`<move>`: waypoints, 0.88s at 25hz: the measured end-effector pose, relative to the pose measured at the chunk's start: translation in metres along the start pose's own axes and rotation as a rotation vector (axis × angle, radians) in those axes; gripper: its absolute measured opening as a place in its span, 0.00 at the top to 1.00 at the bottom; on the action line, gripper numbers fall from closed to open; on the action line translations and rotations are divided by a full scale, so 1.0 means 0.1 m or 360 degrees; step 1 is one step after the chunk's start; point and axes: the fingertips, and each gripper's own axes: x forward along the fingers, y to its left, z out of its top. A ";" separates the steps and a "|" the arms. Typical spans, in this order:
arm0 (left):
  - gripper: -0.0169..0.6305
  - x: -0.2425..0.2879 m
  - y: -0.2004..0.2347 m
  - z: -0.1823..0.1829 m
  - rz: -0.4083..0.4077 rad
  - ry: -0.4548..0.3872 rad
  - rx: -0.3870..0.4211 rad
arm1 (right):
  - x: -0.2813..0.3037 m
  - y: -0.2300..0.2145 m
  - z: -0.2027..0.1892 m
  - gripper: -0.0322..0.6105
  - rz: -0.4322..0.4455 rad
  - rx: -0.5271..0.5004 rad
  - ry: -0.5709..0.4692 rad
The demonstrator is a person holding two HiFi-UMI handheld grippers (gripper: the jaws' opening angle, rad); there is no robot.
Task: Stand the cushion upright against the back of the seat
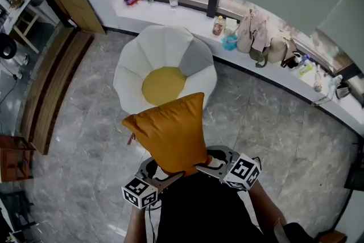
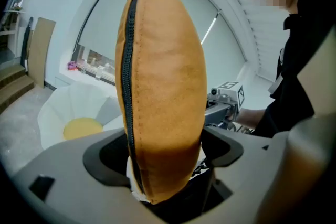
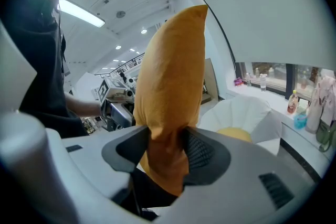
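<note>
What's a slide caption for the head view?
Left gripper and right gripper hold the orange cushion by its lower edge, short of the white petal-shaped seat.

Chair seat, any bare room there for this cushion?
The yellow seat is bare, ringed by the white petal back. The floor on both sides is open. The window ledge behind is crowded with bottles and bags.

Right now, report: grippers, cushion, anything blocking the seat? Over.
Both shut on the cushion, low end: left gripper, right gripper. Cushion in the air, upright, short of the white chair. Nothing seen on its seat.
</note>
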 end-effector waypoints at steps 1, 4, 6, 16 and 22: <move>0.31 0.01 0.04 0.06 -0.0052 -0.0008 0.0004 | 0.01 -0.05 0.04 0.60 -0.0020 0.0000 0.0005; 0.31 0.01 0.16 0.27 -0.0234 -0.0056 -0.0044 | 0.05 -0.21 0.22 0.59 -0.0064 0.0002 0.0003; 0.31 0.00 0.26 0.44 -0.0339 -0.0102 -0.0070 | 0.10 -0.32 0.36 0.59 -0.0072 0.0002 -0.0011; 0.43 -0.28 1.18 1.25 -0.0309 -0.0326 -0.0091 | 0.71 -0.68 1.11 0.59 -0.0130 -0.0012 -0.0101; 0.44 -0.38 1.60 1.33 -0.0098 -0.0301 0.0052 | 1.03 -0.78 1.28 0.60 -0.0191 -0.0046 -0.0107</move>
